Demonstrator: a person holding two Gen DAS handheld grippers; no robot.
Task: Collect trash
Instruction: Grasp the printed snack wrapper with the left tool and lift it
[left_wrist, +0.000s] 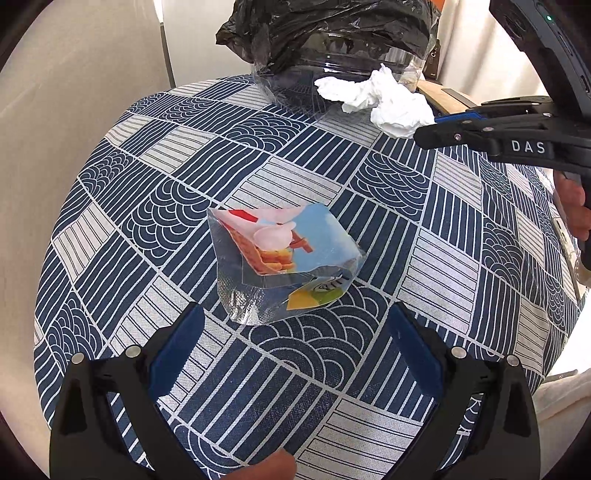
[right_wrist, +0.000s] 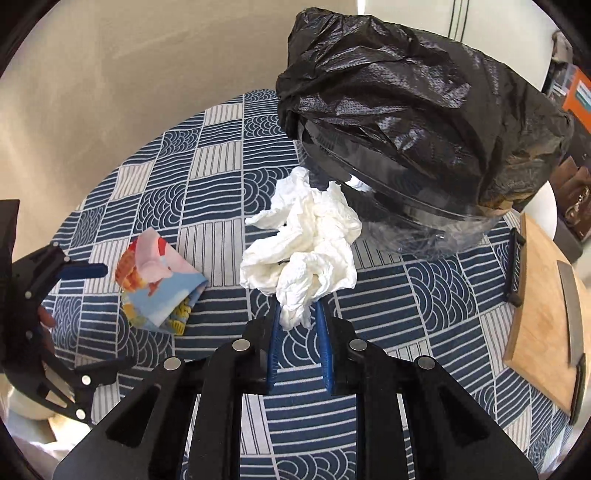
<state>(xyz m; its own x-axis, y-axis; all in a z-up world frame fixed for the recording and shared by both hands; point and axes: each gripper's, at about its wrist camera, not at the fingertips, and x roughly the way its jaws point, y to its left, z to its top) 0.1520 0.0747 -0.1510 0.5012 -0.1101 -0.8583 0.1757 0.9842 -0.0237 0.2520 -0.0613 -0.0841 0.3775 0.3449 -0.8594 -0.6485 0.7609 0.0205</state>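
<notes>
Crumpled white tissue (right_wrist: 301, 245) is hanging in the air, pinched by its lower tail between the blue pads of the right gripper (right_wrist: 300, 321), whose fingers are clenching on it above the blue-and-white patterned tablecloth (right_wrist: 424, 295). Just beyond it, a clear bin (right_wrist: 436, 229) lined with a black trash bag (right_wrist: 424, 103) is standing on the table, the bag's folds drooping over much of the mouth. The left gripper (left_wrist: 295, 354) is hovering with its fingers spread wide and holding nothing, just short of a colourful snack wrapper (left_wrist: 284, 254) lying flat on the cloth.

Risk, as I am judging it: the grip is catching only a thin twist of tissue, so a quick swing could be pulling it free. The sagging bag may be blocking the opening, letting the tissue slide off outside. The slick wrapper may be skidding away under closing pads.
</notes>
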